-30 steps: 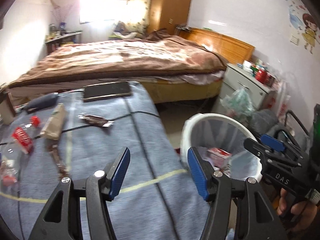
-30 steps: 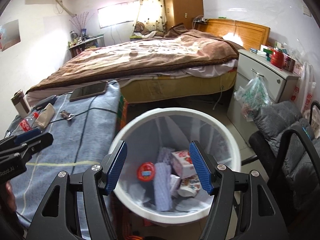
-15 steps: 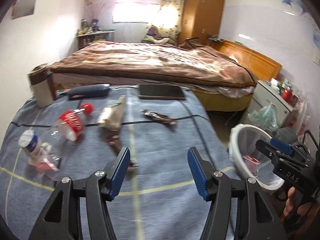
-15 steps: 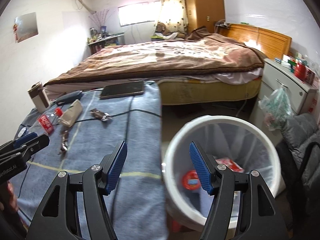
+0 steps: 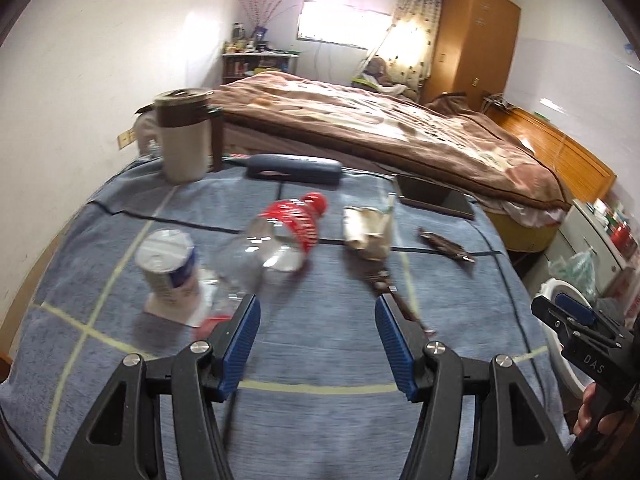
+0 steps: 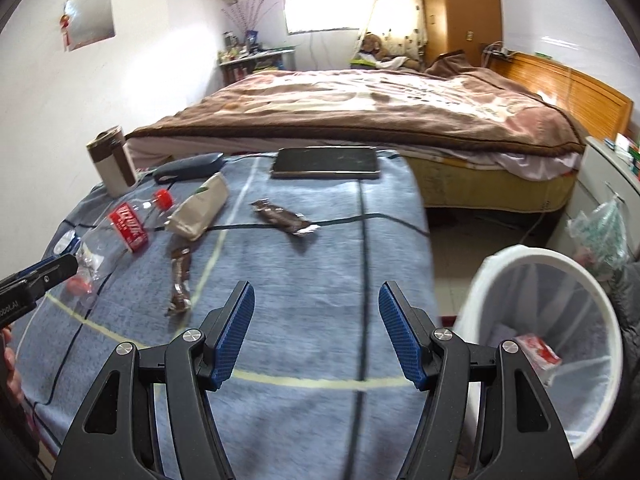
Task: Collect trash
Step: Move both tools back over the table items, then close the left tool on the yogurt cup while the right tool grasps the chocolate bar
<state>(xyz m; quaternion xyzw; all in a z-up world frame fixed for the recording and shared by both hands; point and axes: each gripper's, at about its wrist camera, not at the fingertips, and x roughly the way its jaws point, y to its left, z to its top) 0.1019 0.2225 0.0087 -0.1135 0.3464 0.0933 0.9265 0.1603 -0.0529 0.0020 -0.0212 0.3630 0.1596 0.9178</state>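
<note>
Trash lies on a table under a blue cloth (image 5: 320,360): a clear plastic bottle (image 5: 280,236) with a red label and cap, a white yogurt cup (image 5: 170,272), a crumpled beige packet (image 5: 368,232) and two brown wrappers (image 6: 284,220) (image 6: 181,276). My left gripper (image 5: 316,336) hovers open and empty over the cloth, just short of the bottle and cup. Over the table's near right part my right gripper (image 6: 314,328) is open and empty too. The white bin (image 6: 548,300) with trash inside stands on the floor to its right.
A tablet (image 6: 326,162), a dark case (image 5: 294,168) and a brown-and-white mug (image 5: 184,140) sit at the table's far side. Behind it is a bed (image 6: 380,112) with a brown blanket. A white cabinet (image 6: 612,176) and a hanging plastic bag (image 6: 600,236) stand beyond the bin.
Both grippers swung left, away from the bin and over the table. The bottle, cup and wrappers now lie ahead of the left gripper; the bin slid to the right edge of both views.
</note>
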